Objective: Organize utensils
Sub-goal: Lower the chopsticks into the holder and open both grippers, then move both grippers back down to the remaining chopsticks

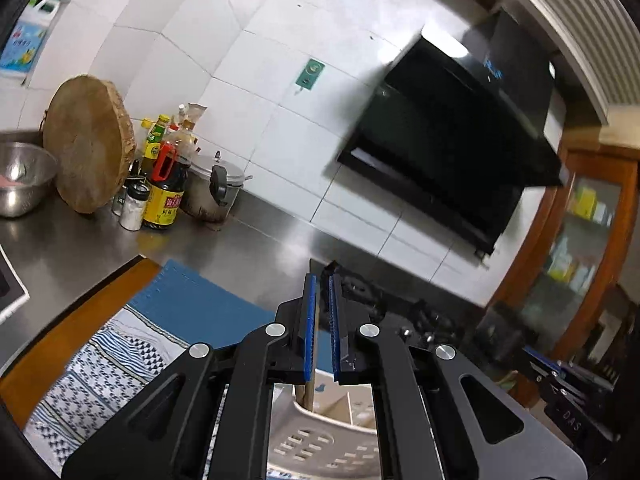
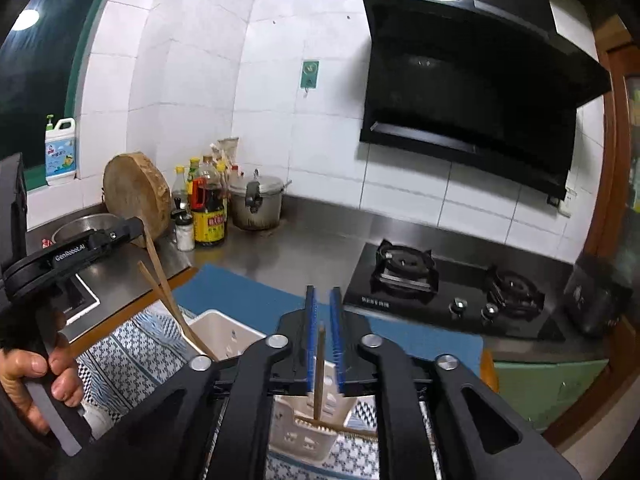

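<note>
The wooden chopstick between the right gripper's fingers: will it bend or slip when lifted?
The wooden chopstick looks straight and thin, so probably stiff and light. Held upright between the ribbed blue fingers, it may pivot or slide. Its lower end is in the white basket.

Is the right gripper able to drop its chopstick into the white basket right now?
Probably yes. The right gripper holds a chopstick upright, its tip just over the white basket, with nothing between them.
</note>
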Motion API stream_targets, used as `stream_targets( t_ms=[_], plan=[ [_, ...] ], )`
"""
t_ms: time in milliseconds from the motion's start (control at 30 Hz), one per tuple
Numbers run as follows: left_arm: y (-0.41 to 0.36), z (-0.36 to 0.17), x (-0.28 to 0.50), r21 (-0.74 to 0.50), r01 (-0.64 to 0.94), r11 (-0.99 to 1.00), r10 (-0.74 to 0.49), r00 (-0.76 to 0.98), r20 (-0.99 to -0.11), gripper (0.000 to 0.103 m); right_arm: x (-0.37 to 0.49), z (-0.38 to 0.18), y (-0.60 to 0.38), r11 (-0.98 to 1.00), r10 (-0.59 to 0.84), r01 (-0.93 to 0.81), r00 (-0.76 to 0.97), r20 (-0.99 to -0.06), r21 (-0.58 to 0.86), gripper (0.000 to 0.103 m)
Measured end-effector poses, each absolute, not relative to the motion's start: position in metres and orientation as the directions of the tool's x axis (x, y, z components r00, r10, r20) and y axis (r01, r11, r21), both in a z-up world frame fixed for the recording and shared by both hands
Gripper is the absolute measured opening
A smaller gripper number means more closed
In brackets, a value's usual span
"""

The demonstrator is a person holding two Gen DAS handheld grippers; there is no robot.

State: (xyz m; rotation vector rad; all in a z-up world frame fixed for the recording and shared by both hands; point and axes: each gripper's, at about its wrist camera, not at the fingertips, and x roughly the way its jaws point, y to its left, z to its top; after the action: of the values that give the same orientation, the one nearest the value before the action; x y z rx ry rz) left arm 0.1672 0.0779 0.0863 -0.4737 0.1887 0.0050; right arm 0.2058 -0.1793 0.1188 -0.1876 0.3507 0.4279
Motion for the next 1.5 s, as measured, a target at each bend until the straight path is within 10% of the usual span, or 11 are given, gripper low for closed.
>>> stream_targets(
  t_ms=[567, 1500],
  plan=[
    [0.043, 0.092, 0.149, -0.180, -0.072, 0.981, 0.002, 0.932, -0.362, 0.005, 0.129, 0.102, -0.189, 0.864, 0.404, -0.489, 0.818, -0.410, -0.124, 0.060],
    [0.010, 0.096, 0.150, -0.081, 0.009, 0.997, -0.043, 0.900, -0.434, 0.008, 0.110, 0.072, -0.210, 0.882, 0.379, -0.467, 0.785, -0.490, -0.067, 0.063]
  ],
)
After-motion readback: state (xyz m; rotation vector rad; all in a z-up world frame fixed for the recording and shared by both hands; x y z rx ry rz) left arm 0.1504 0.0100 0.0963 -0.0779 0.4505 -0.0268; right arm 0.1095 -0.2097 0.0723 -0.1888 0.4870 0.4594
